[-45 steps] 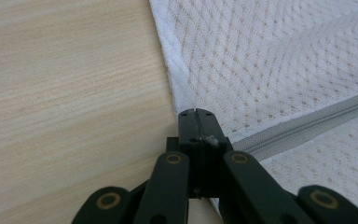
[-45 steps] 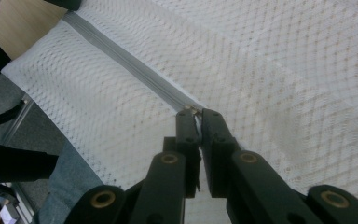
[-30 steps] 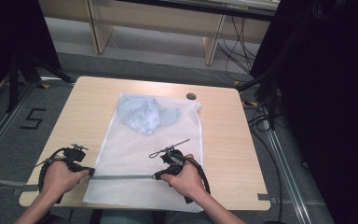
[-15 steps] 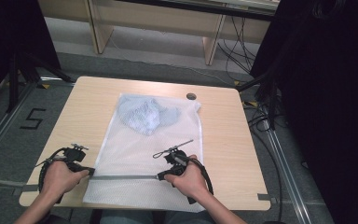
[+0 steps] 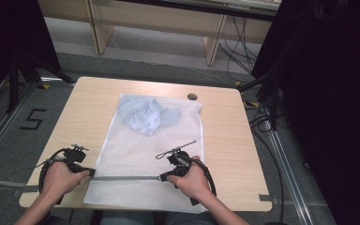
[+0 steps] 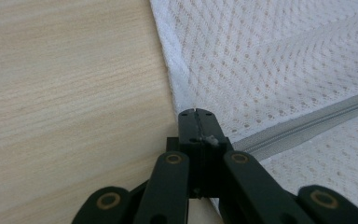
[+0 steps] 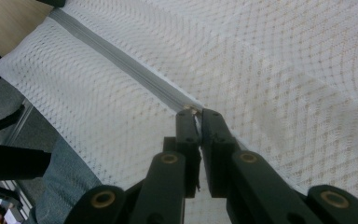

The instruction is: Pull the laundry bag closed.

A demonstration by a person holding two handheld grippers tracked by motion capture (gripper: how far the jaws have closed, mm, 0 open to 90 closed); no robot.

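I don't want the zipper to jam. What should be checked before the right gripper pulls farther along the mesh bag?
1. Left gripper clamped at the zipper's end on the mesh bag's edge: ok.
2. Right gripper shut on the zipper pull: looks ok; the pull itself is barely visible.
3. Zipper track straight between the grippers: ok.
4. Blue garment away from the track: ok.
5. Bag fully on the table: not ok, its near edge overhangs.

A high camera looks forward and down over the whole bench point(image 5: 225, 122). Two tool cameras sit close above the mesh bag's point(image 5: 136, 154) near zipper point(image 5: 126, 178).
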